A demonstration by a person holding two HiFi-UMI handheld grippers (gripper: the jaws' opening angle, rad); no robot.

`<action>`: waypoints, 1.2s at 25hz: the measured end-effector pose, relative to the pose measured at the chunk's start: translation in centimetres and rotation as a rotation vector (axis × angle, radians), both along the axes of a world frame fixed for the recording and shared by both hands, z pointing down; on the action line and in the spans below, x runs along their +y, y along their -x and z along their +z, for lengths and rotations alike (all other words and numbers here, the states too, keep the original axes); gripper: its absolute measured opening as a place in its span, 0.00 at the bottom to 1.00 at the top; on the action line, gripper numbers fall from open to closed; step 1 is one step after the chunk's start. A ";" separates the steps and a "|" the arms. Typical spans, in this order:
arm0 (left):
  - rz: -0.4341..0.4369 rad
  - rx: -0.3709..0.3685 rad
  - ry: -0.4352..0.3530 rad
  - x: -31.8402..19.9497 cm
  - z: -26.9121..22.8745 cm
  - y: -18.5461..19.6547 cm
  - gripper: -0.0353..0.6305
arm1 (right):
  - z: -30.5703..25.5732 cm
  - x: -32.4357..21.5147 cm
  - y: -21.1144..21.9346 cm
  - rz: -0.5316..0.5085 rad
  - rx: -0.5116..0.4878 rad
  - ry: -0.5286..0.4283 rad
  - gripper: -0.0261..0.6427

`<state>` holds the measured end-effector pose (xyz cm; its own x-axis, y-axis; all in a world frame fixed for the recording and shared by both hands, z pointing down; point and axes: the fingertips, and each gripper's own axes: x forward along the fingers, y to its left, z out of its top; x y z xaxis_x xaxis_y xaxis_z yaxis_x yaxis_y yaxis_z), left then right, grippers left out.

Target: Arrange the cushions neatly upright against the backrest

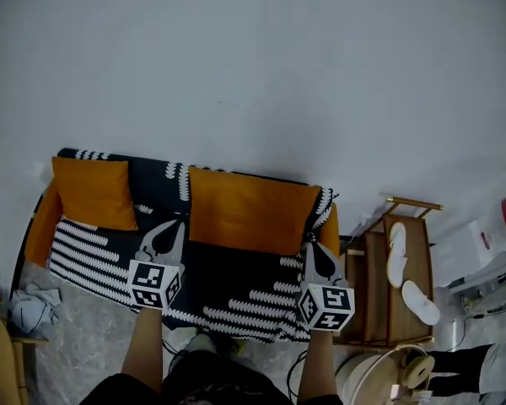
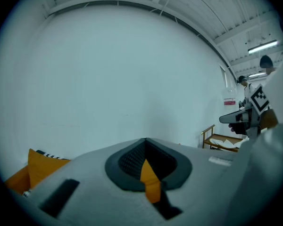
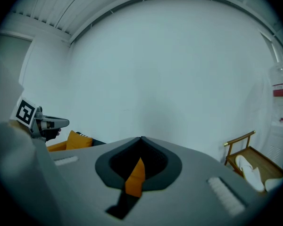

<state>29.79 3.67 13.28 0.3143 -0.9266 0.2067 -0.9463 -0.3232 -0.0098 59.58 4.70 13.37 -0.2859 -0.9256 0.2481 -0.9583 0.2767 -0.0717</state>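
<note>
Two cushions upright, both grippers pinching the larger one

We are looking down on one sofa, its orange arms mostly hiding under a black throw with white toothed stripes. One large cushion, plain orange and rectangular, is leaning upright against the backrest right of centre. One small cushion is standing at the left end. We are clamping the left gripper on the large cushion's lower left corner and the right gripper on its lower right. Only an orange sliver is showing between each closed pair of jaws. Two white slippers are lying on a wooden chair.
</note>
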 end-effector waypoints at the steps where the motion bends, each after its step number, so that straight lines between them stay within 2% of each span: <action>1: 0.003 -0.003 -0.011 0.0 -0.7 0.1 0.05 | -0.6 0.1 0.1 -0.003 0.005 -0.011 0.05; 10: 0.006 0.019 -0.081 -0.6 -5.0 1.7 0.05 | -4.3 -0.1 1.7 0.010 0.034 -0.073 0.05; 14: 0.027 -0.004 -0.092 -0.9 -6.3 2.4 0.05 | -5.4 -0.5 3.3 0.006 0.040 -0.086 0.05; 19: 0.027 0.006 -0.108 -1.6 -7.3 4.4 0.05 | -6.6 -1.1 5.3 0.013 0.039 -0.107 0.05; 26: 0.042 0.032 -0.122 -2.0 -8.4 5.3 0.05 | -7.4 -1.2 5.9 0.028 0.045 -0.117 0.05; 30: 0.039 0.021 -0.139 -1.9 -9.1 5.8 0.05 | -7.6 -1.1 6.0 0.028 0.046 -0.114 0.05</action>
